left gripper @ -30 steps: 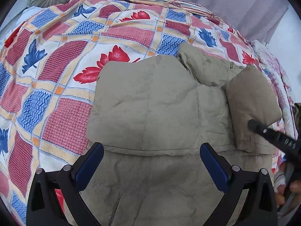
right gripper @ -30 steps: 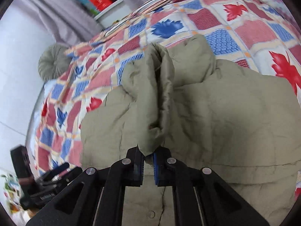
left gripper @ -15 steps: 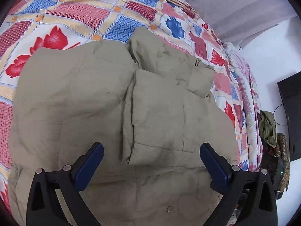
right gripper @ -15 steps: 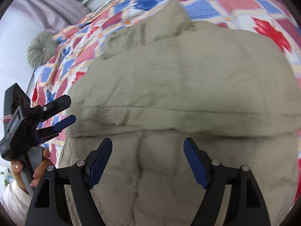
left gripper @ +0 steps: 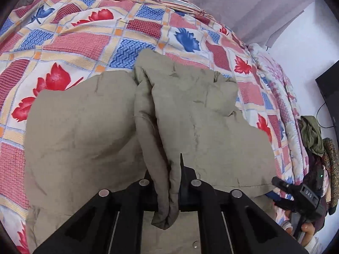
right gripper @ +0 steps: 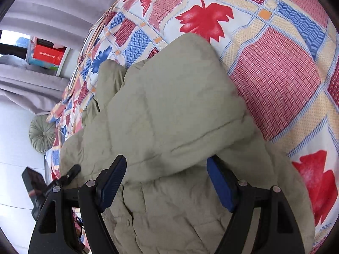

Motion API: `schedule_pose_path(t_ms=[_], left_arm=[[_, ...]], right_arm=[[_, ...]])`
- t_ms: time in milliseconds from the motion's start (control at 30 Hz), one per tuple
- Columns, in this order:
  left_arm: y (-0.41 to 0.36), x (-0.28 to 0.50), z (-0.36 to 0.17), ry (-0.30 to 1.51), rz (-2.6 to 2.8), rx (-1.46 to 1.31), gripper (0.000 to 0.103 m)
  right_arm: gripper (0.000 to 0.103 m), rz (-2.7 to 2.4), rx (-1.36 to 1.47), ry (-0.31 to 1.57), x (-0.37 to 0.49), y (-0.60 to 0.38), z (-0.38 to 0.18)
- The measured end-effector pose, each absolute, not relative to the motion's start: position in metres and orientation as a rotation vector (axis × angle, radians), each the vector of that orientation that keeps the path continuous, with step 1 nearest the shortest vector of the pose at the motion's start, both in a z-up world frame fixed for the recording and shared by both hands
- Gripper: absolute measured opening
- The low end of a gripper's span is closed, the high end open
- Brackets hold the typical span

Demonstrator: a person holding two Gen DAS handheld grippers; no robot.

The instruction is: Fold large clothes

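Observation:
An olive-green padded jacket lies spread on the patterned bedspread. My left gripper is shut on a fold of the jacket's sleeve and holds it lifted above the body of the jacket. In the right wrist view the jacket fills the middle, with a folded sleeve on top. My right gripper is open, its blue pads on either side of the sleeve's cuff edge, holding nothing. The right gripper also shows at the lower right of the left wrist view.
A round grey-green cushion sits at the bed's far end. A shelf with a red box stands by the curtain. A pile of clothes and a dark screen are beside the bed's right edge.
My left gripper went from open to shut on the sleeve fold and lifted it. My right gripper let go of its sleeve, opened, and shifted over the folded part.

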State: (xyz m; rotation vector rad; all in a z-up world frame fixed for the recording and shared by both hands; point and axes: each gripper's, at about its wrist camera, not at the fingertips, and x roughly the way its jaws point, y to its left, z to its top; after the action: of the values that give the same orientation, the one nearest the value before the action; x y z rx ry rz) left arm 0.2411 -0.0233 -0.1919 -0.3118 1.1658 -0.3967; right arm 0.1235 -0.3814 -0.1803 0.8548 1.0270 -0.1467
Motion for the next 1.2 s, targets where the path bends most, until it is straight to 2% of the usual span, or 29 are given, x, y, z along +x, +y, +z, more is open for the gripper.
schedule_pose_path(t_ms=[300, 367, 533, 800, 833, 867, 900, 933, 1067, 1200], left_arm=[[-0.024, 0.234, -0.246, 1.269, -0.332, -0.291, 0.011], [-0.024, 0.233, -0.244, 1.264, -0.322, -0.285, 0.015], [-0.007, 0.234, -0.229, 1.237, -0.263, -0.204, 0.016], [0.024, 0.231, -0.191, 1.175, -0.209, -0.173, 0.015], [0.020, 0.230, -0.185, 1.164, -0.220, -0.158, 0.015], [0.015, 0.230, -0.179, 1.146, -0.235, -0.145, 0.015], [0.009, 0.230, -0.173, 1.131, -0.253, -0.138, 0.015], [0.002, 0.231, -0.170, 1.122, -0.267, -0.135, 0.015], [-0.030, 0.243, -0.182, 1.149, -0.283, -0.124, 0.015], [-0.046, 0.248, -0.224, 1.196, -0.220, -0.059, 0.016]], right_arm=[[0.081, -0.240, 0.697, 1.003, 0.159, -0.405, -0.173], [0.081, -0.266, 0.707, 1.027, 0.160, -0.414, -0.185], [0.080, -0.288, 0.737, 1.024, 0.154, -0.418, -0.198], [0.080, -0.206, 0.607, 1.114, 0.120, -0.382, -0.159], [0.077, -0.196, 0.563, 1.099, 0.114, -0.378, -0.151], [0.057, -0.200, 0.519, 1.079, 0.112, -0.376, -0.143], [0.029, -0.215, 0.458, 1.064, 0.113, -0.376, -0.136], [0.024, -0.232, 0.412, 1.056, 0.117, -0.377, -0.130], [0.023, -0.260, 0.384, 1.014, 0.147, -0.394, -0.126], [0.023, -0.223, 0.339, 1.088, 0.177, -0.398, -0.155]])
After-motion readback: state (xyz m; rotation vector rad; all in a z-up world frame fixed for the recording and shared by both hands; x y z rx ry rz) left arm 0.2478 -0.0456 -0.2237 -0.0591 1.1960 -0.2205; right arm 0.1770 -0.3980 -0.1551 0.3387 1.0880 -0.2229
